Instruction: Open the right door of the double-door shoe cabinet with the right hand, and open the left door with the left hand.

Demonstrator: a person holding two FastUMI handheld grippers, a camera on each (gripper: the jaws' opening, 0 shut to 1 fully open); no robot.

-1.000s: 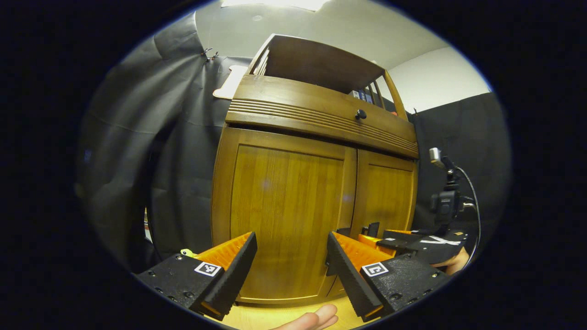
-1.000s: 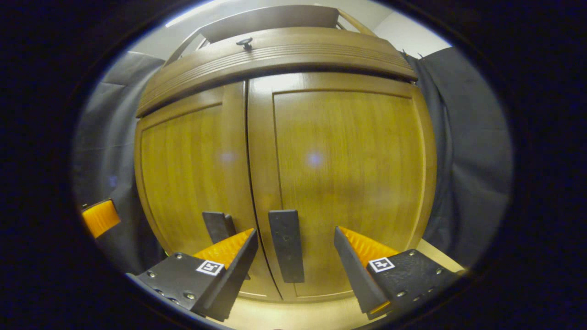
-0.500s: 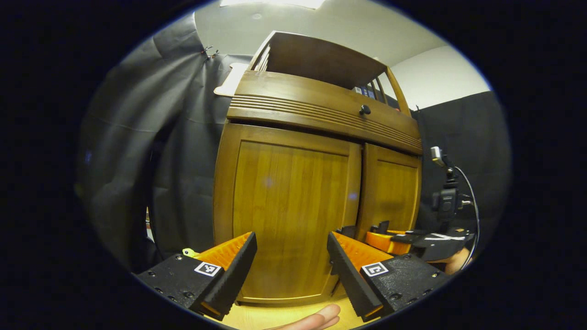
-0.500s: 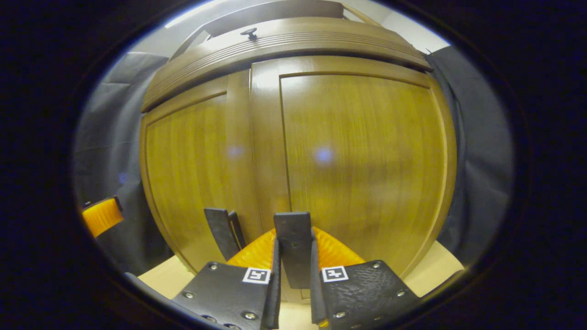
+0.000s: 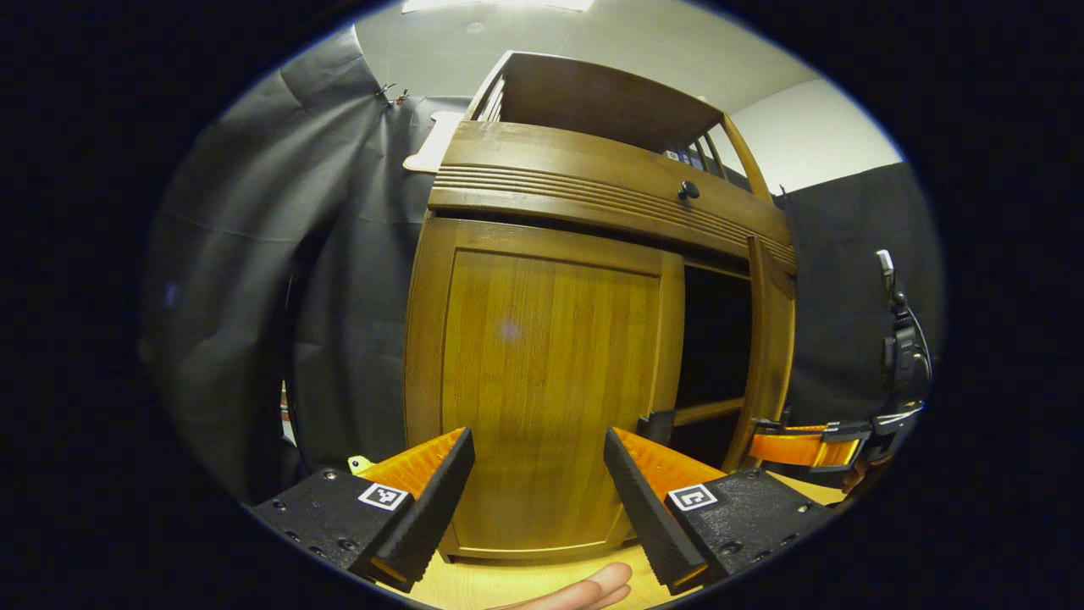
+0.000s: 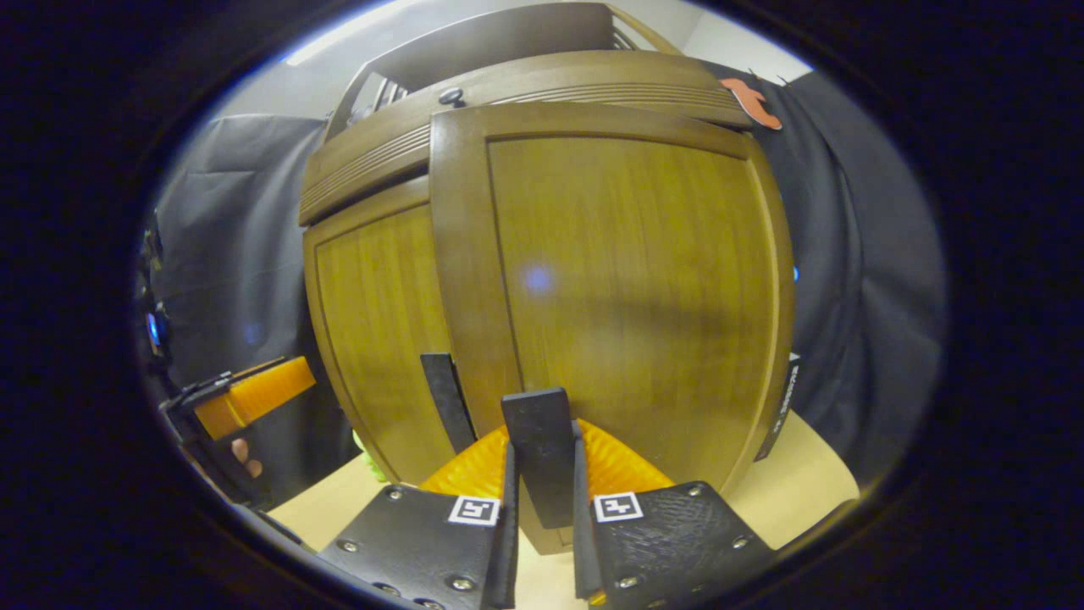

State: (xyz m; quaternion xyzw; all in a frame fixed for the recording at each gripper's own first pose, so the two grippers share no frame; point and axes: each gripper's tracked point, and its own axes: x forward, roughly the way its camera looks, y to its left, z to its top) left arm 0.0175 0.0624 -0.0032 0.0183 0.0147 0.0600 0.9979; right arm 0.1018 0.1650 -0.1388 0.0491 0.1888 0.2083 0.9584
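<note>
The wooden shoe cabinet stands close ahead. In the left gripper view its left door [image 5: 542, 381] is closed, and its dark handle [image 5: 657, 425] peeks out beside my right finger. My left gripper [image 5: 538, 474] is open, a short way in front of that door. The right door [image 5: 766, 356] is swung out and seen almost edge-on, with the dark inside [image 5: 716, 339] showing. In the right gripper view my right gripper [image 6: 542, 445] is shut on the right door's dark upright handle [image 6: 538, 415]. The right door [image 6: 627, 280] stands out from the left door [image 6: 381, 322].
Above the doors runs a drawer with a round dark knob [image 5: 688, 190], and an open shelf tops the cabinet. Black cloth hangs on both sides. A camera on a stand [image 5: 902, 347] is at the right. The cabinet rests on a light wooden surface [image 6: 804, 483].
My right gripper closed on the right door's handle and pulled that door open. My left gripper stayed open and shifted only slightly.
</note>
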